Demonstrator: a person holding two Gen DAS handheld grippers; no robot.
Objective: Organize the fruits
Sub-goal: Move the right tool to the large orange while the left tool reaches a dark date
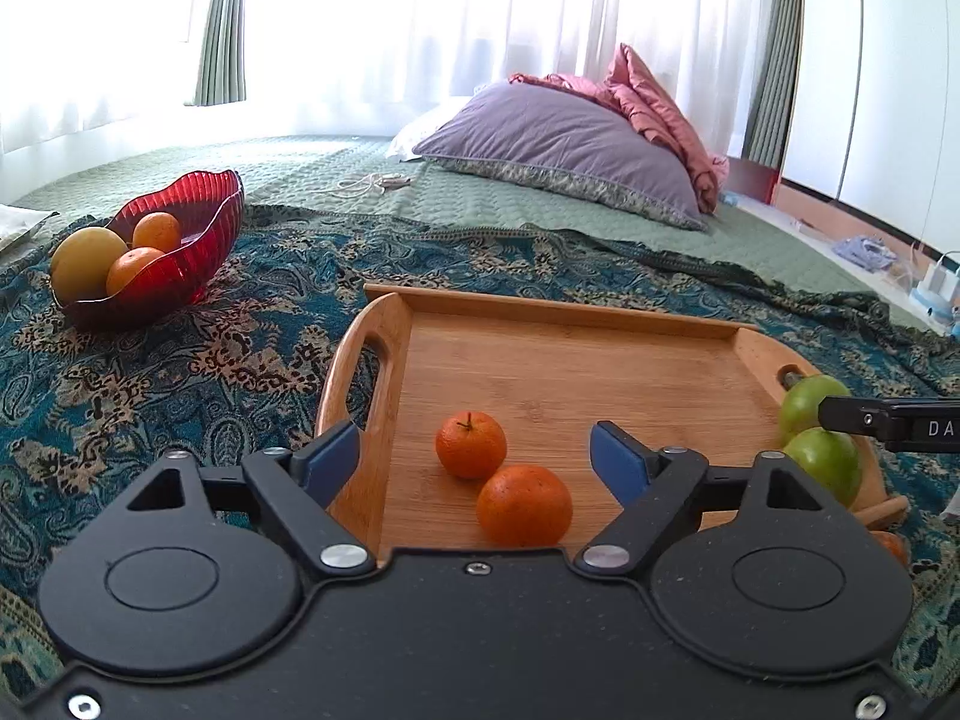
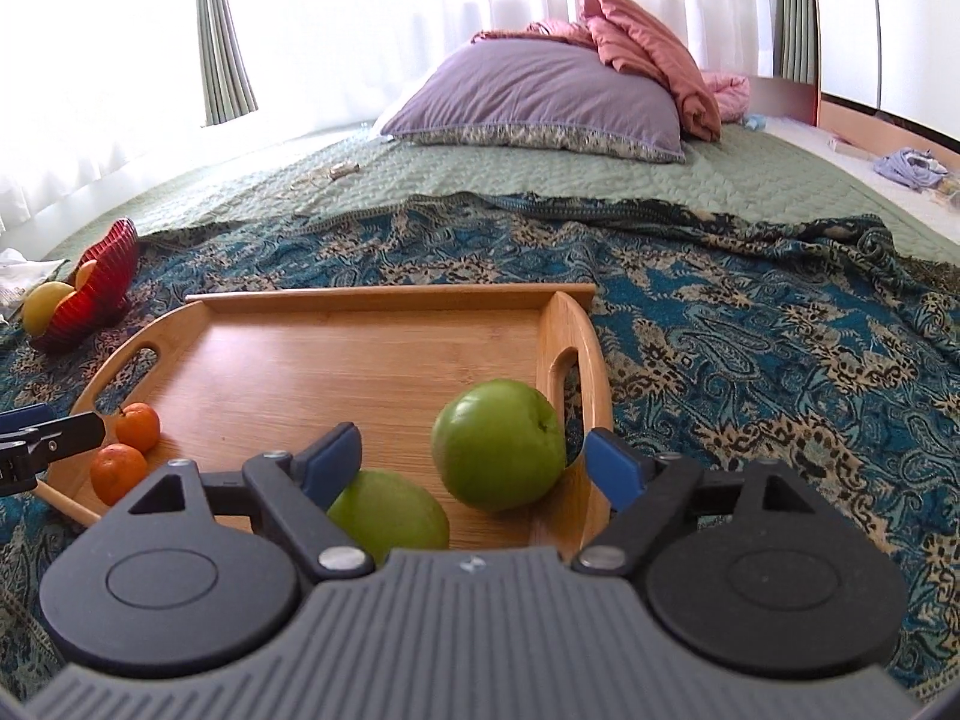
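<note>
A wooden tray lies on the patterned cloth. Two oranges sit side by side at its near left end. My left gripper is open, its blue pads wide on either side of them and touching neither. Two green apples rest at the tray's right end by the handle. My right gripper is open around the farther apple, pads clear of it. A red glass bowl at far left holds a yellow fruit and two oranges.
The blue patterned cloth covers a green quilted bed. A purple pillow and a pink blanket lie at the back. A cable lies on the quilt. A wooden stick pokes out beside the tray.
</note>
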